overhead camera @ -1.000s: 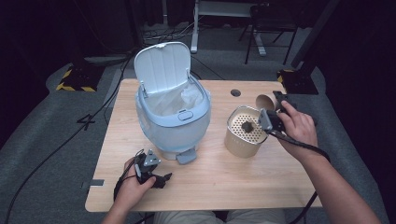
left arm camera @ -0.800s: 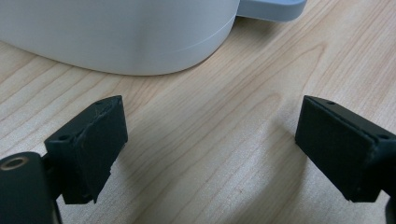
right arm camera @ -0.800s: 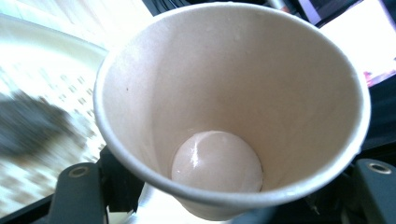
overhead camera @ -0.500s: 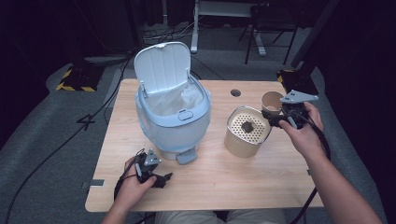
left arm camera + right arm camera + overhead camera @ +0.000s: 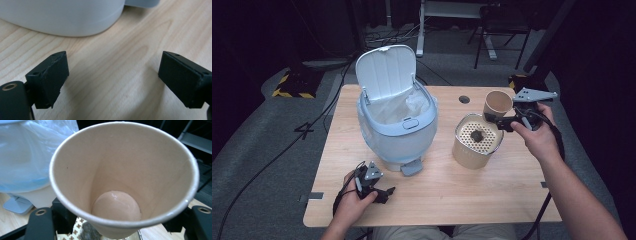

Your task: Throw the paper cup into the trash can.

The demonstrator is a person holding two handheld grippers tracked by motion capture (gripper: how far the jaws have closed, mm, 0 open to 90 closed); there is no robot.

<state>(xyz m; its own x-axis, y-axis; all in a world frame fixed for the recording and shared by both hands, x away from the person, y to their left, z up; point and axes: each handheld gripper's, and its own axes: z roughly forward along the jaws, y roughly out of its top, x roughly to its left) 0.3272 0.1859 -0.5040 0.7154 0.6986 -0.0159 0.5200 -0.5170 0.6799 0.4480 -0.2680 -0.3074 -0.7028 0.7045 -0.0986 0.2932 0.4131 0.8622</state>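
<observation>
The paper cup (image 5: 497,103) is in the air just above the far right edge of the round beige container (image 5: 476,141), with its open mouth turned toward the person, so in the right gripper view the cup (image 5: 117,182) looks empty down to its pale bottom. The right gripper (image 5: 498,120) holds this cup by its lower part, one black jaw on each side; the jaws have just been opening a little, but the cup is between them and it does not drop. The container has a top with many holes and a dark knob in the middle. To the left of the container stands the light blue bin (image 5: 398,127), its lid up and a clear bag inside. The left gripper (image 5: 384,192) rests on the wooden table (image 5: 472,192) in front of the bin, well apart from the container. Its jaws stand wide apart with nothing between them, only bare wood.
</observation>
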